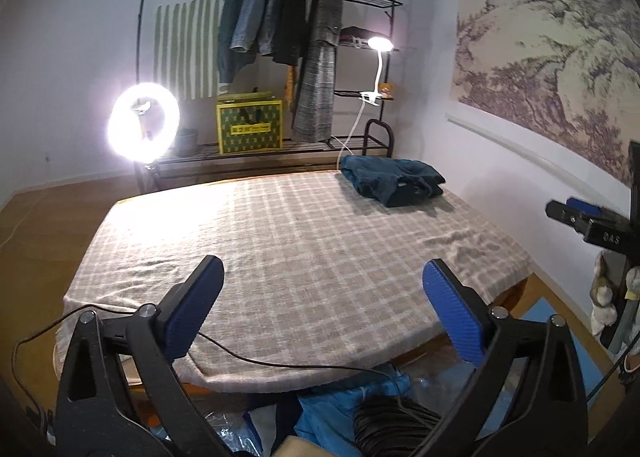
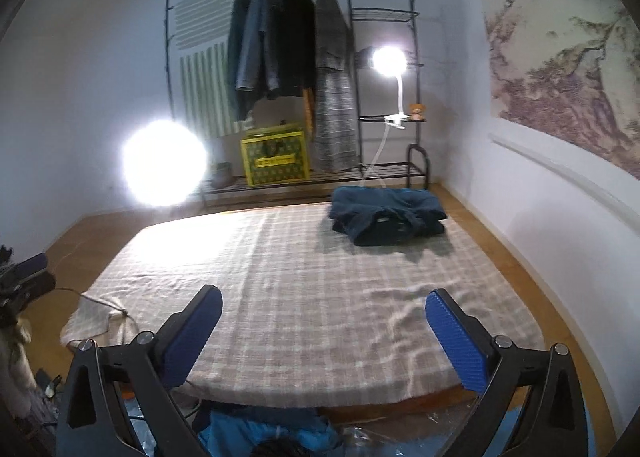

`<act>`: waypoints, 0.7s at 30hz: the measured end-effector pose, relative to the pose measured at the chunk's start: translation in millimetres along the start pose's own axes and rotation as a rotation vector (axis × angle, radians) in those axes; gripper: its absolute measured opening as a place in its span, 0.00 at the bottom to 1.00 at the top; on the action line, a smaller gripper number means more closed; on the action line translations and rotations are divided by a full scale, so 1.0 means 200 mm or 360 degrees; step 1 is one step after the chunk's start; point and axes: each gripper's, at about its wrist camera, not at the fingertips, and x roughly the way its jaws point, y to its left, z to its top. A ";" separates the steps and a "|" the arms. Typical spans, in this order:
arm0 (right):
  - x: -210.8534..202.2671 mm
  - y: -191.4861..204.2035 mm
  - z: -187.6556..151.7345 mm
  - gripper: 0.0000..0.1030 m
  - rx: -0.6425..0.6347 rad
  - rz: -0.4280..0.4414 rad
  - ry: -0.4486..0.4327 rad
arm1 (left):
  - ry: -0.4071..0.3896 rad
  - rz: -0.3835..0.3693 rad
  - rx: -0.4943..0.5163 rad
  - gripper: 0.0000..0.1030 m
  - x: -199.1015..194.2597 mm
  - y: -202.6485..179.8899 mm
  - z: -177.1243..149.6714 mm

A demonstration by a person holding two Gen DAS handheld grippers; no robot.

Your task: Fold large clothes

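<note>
Both sets of jaws stand spread wide with nothing between them: the left gripper low in its own view, the right gripper the same in its own, each hanging over the near edge of the table. Largest first: that table fills the middle of both frames under a checked cloth, its centre bare. Behind it, across the top of the frame, a clothes rack carries a row of hanging coats. Then the smaller piece that matters, a dark blue garment, already bundled into a compact folded stack at the far right corner of the table, right of centre in both views. Its long axis looks to run across the frame, left to right, with what seems a collar opening facing us, though the folds are too dark to be sure. My read: one garment is done and parked, and we're between items. More blue fabric lies heaped below the table's near edge at the bottom of frame; the next move likely calls for dipping down and pinching it with both grippers.
</note>
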 end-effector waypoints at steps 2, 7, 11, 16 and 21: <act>-0.01 0.01 0.00 1.00 -0.0016 -0.0066 -0.0002 | 0.0013 0.0007 0.0033 1.00 0.01 -0.03 -0.02; -0.03 0.05 0.00 1.00 0.0000 -0.0148 -0.0015 | 0.0061 -0.0017 0.0037 1.00 0.03 -0.07 -0.05; -0.03 0.08 -0.02 1.00 -0.0015 -0.0176 -0.0018 | 0.0106 0.0002 0.0046 1.00 0.06 -0.08 -0.07; -0.02 0.10 -0.03 1.00 -0.0028 -0.0176 -0.0004 | 0.0109 0.0020 0.0042 1.00 0.06 -0.08 -0.08; -0.02 0.09 -0.03 1.00 -0.0013 -0.0173 -0.0004 | 0.0105 0.0040 0.0045 1.00 0.06 -0.07 -0.07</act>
